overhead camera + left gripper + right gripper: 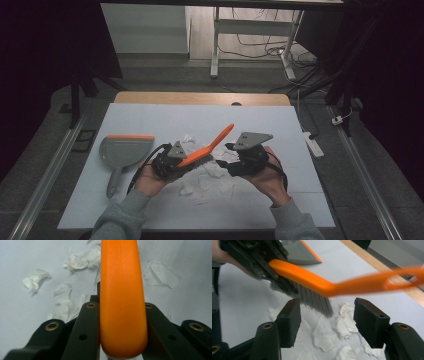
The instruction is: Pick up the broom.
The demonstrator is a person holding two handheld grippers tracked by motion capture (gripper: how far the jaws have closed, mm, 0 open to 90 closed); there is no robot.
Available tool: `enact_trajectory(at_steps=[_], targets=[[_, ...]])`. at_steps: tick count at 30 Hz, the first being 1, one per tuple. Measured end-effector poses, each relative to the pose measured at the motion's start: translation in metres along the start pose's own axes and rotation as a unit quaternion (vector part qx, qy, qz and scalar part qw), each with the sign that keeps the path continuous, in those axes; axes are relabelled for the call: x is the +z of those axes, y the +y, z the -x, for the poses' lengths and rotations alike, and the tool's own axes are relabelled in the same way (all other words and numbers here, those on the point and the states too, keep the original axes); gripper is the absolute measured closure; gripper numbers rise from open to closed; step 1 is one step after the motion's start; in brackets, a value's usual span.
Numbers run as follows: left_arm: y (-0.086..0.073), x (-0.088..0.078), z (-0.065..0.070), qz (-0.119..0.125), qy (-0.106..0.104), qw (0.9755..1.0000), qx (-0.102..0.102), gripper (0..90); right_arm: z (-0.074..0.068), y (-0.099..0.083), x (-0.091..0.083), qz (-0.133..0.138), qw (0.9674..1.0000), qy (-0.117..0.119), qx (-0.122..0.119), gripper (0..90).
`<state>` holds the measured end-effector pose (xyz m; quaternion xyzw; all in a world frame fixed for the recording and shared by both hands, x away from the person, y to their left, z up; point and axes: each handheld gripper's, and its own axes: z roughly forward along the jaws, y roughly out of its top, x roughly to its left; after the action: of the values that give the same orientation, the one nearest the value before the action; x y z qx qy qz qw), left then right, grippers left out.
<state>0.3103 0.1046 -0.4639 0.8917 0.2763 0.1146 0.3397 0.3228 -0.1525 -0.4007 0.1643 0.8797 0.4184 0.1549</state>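
From the high view, the brush (202,151) is the landmark: it hangs above the middle of the counter (150,120), orange handle slanting up and away to the right, bristled head low at the left. The left tongs (170,162) clench on that head end. The right tongs (231,159) sit just right of the brush, near its handle but apart from it, jaws parted with nothing in them. Paper scraps (205,180) lie on the counter under and in front of the brush, with a few more behind it. A grey dustpan (122,152) with an orange lip rests well left of the brush, handle pointing toward the person. A white power strip (314,142) lies off the counter's right edge, far from the brush.

In the left gripper view, the brush (122,297) runs straight up the middle, its orange back clamped between both black jaws. Scraps (72,261) are scattered on the counter (25,312) to either side of it, below.

In the right gripper view, the brush (317,285) crosses above the open jaws, blurred toward its looped handle end at right. Its grey bristles (314,298) hang down between and beyond the two pads without touching either. The left tongs (254,262) grip it at upper left. Scraps (329,335) lie beneath the bristles, and the dustpan (302,253) lies behind the brush.
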Motion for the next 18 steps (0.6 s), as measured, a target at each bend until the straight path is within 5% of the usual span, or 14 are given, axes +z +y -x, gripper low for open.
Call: enact_trajectory(at_steps=[8, 12, 18], targets=[[0.006, 0.003, 0.011, -0.034, 0.001, 0.9984, 0.045, 79.0, -0.010, 0.003, 0.008, -0.037, 0.9983, -0.002, -0.046, 34.2], [0.009, 0.007, 0.019, -0.048, -0.001, 0.9964, 0.070, 79.0, -0.017, 0.004, 0.015, -0.070, 0.9945, 0.001, -0.078, 33.4], [0.014, 0.010, 0.033, -0.069, -0.003, 0.9916, 0.109, 79.0, -0.020, 0.001, 0.025, -0.109, 0.9897, 0.019, -0.091, 34.4]])
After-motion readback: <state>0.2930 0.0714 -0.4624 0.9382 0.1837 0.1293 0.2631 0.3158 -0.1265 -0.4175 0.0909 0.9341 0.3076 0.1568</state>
